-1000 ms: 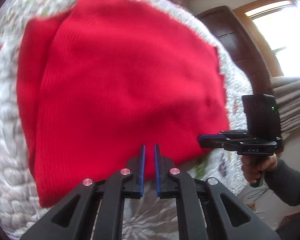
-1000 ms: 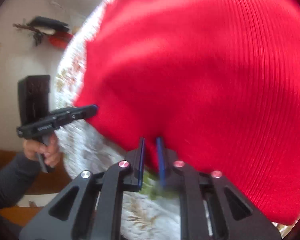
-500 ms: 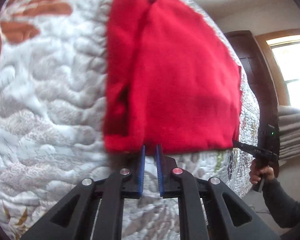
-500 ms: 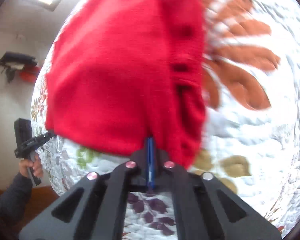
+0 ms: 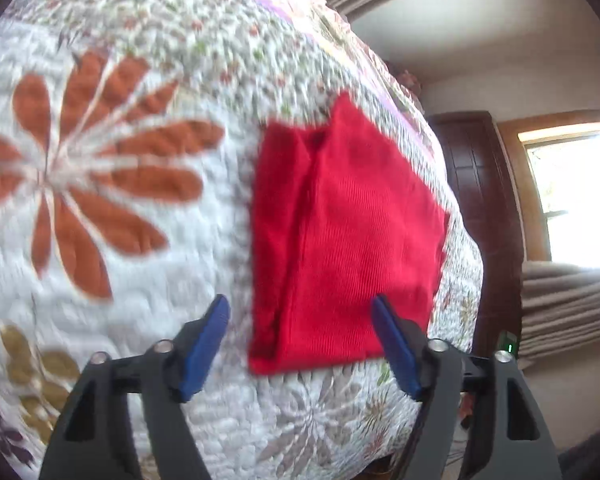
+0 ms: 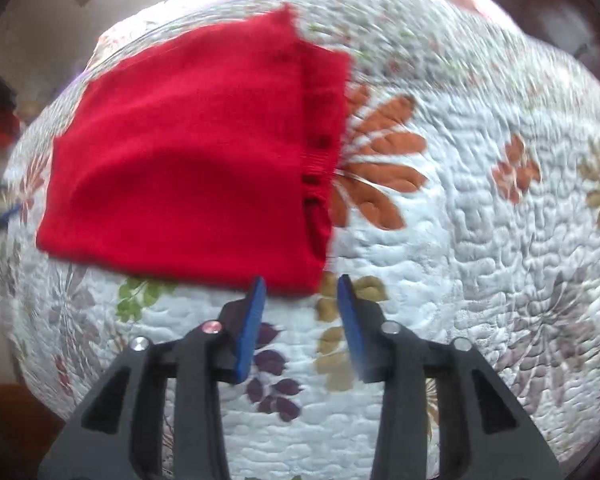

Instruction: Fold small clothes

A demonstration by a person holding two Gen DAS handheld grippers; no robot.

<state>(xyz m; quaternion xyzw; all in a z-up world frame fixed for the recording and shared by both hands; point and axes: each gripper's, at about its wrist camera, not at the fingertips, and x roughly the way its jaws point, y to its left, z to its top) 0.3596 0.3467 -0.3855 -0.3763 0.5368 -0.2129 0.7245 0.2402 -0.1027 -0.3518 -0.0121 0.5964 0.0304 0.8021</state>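
A red knitted garment [image 5: 340, 248] lies folded into a flat rectangle on the quilted bed cover [image 5: 140, 272]. In the right wrist view the same red garment [image 6: 188, 160] shows a ribbed, buttoned edge along its right side. My left gripper [image 5: 300, 308] hangs wide open just short of the garment's near edge, with nothing between its blue pads. My right gripper [image 6: 300, 284] is open too, its tips at the garment's near right corner and apart from the cloth.
The floral quilt [image 6: 480, 240] spreads wide to the right of the garment. A dark wooden door [image 5: 480, 200] and a bright window [image 5: 572, 192] stand beyond the bed's far edge. Grey curtains [image 5: 572, 300] hang below the window.
Both grippers were shut at the garment's near edge; both have let go, opened and drawn back. The garment now lies flat and further away.
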